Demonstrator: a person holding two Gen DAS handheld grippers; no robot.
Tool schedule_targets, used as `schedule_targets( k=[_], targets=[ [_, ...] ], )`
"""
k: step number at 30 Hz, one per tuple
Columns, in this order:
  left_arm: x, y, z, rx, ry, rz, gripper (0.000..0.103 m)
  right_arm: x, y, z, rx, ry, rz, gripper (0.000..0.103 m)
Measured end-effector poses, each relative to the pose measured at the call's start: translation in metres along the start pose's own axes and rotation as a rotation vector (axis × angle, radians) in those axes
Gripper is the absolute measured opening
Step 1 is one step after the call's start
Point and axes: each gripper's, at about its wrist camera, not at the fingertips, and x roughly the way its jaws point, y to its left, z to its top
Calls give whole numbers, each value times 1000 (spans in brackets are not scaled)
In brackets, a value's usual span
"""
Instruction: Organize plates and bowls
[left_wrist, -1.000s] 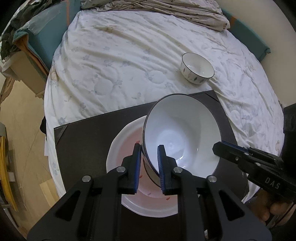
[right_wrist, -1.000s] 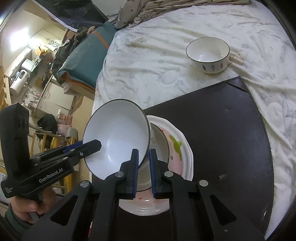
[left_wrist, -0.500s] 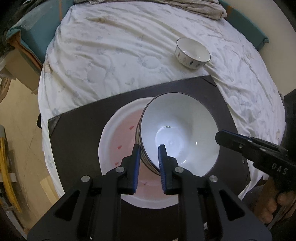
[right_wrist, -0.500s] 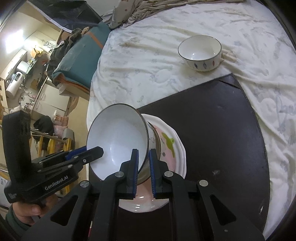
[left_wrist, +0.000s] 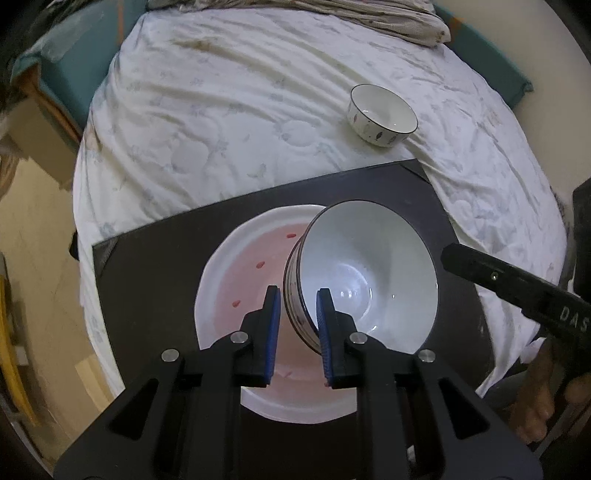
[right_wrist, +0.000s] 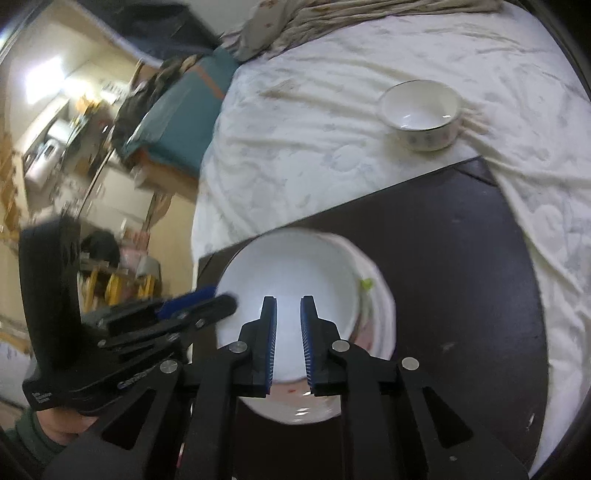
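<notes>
A white bowl (left_wrist: 362, 280) with a dark rim sits nested in a second bowl (left_wrist: 291, 295) on a white plate with pink marks (left_wrist: 240, 280). The plate lies on a dark board (left_wrist: 147, 280). My left gripper (left_wrist: 298, 291) is shut on the nested bowls' near-left rim, one pad inside and one outside. My right gripper (right_wrist: 288, 299) hangs over the bowl (right_wrist: 295, 269), and its jaws are opening with no pad pressing on the rim. From the left wrist, the right gripper (left_wrist: 448, 253) ends just outside the bowl's right rim. A small patterned bowl (left_wrist: 382, 114) stands alone on the quilt.
The board (right_wrist: 461, 277) rests on a bed covered by a white quilt (left_wrist: 221, 129). A rumpled blanket (left_wrist: 332, 14) lies at the far end and a teal cushion (right_wrist: 177, 107) at the far left. The floor drops away on the left. A hand (left_wrist: 543, 398) holds each gripper.
The white bowl went from tilted above the plate to nested level in the other bowl. The right gripper no longer pinches its rim. The left gripper still holds it.
</notes>
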Motion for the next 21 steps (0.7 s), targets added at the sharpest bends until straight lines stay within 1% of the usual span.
schedule_targets(
  k=[2, 3, 4, 5, 6, 8, 9, 10, 13, 17, 18, 20, 21],
  targets=[
    [2, 2, 0, -15, 8, -9, 17, 0, -11, 5, 46, 8, -24, 24],
    [3, 3, 0, -20, 8, -9, 17, -1, -15, 6, 64, 14, -30, 39],
    [5, 4, -1, -20, 13, -16, 17, 1, -22, 6, 102, 20, -25, 61],
    [7, 4, -2, -19, 23, -20, 17, 3, -27, 5, 126, 25, -17, 65],
    [9, 4, -2, -23, 31, -22, 16, 7, -29, 5, 133, 44, -24, 65],
    [12, 6, -3, -36, 41, -22, 16, 15, -32, 3, 131, 84, -47, 59],
    [13, 7, -2, -41, 45, -26, 16, 19, -33, 1, 137, 105, -50, 51],
    [15, 9, -2, -55, 49, -37, 16, 26, -35, -1, 146, 132, -45, 47],
    [17, 13, 0, -82, 53, -63, 16, 32, -36, -3, 148, 147, -39, 45],
    [24, 16, -1, -109, 91, -103, 17, 36, -32, -3, 136, 155, -37, 45],
    [24, 16, -1, -113, 93, -101, 17, 37, -31, -3, 136, 160, -34, 45],
    [21, 18, 0, -125, 88, -90, 17, 40, -29, -4, 142, 167, 0, 44],
    [20, 20, 1, -137, 86, -83, 18, 42, -27, -4, 132, 165, -7, 44]
  ],
)
